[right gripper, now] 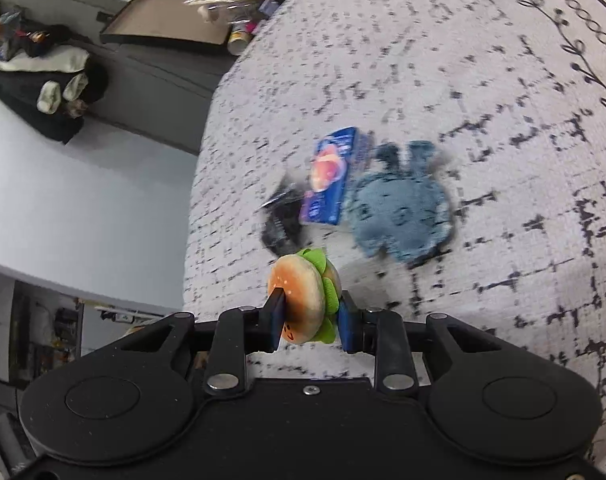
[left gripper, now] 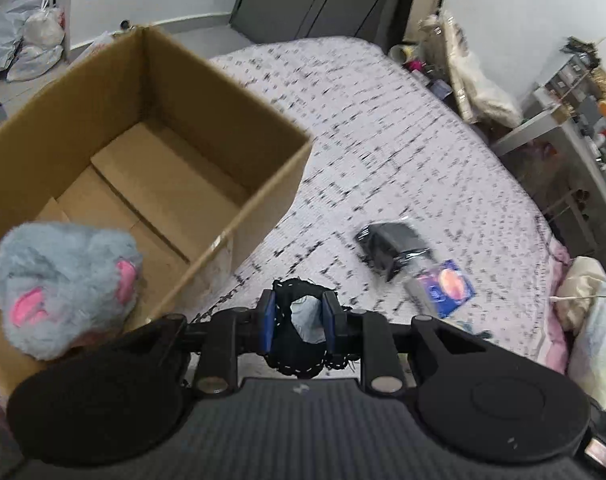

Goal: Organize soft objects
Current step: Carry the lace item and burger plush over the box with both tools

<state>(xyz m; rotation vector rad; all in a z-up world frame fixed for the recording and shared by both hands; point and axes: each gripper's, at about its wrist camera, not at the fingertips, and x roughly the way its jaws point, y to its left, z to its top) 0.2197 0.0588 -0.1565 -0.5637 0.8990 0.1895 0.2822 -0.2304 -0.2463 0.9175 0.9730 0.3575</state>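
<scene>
My left gripper (left gripper: pixel 299 316) is shut on a black knitted soft item (left gripper: pixel 291 344) with a pale patch, held above the bed beside the open cardboard box (left gripper: pixel 239 112). A fluffy grey plush with pink ears (left gripper: pixel 63 288) sits at the box's near left corner. My right gripper (right gripper: pixel 313 314) is shut on a small plush hamburger (right gripper: pixel 303 300) with green lettuce, above the bedspread (right gripper: pixel 443 60). On the bed lie a blue packet (right gripper: pixel 329 176), a black wrapped item (right gripper: pixel 281 220) and a flat blue furry plush (right gripper: pixel 403 216). The packet (left gripper: pixel 443 286) and the black item (left gripper: pixel 395 246) also show in the left wrist view.
The box stands on the bed's left part, with only bare flaps showing inside. The bed edge drops to the floor on the left in the right wrist view, with a dark tray (right gripper: pixel 167 20) and clothes (right gripper: pixel 43 80) beyond. Shelves (left gripper: pixel 575 120) and bags (left gripper: pixel 23 32) surround the bed.
</scene>
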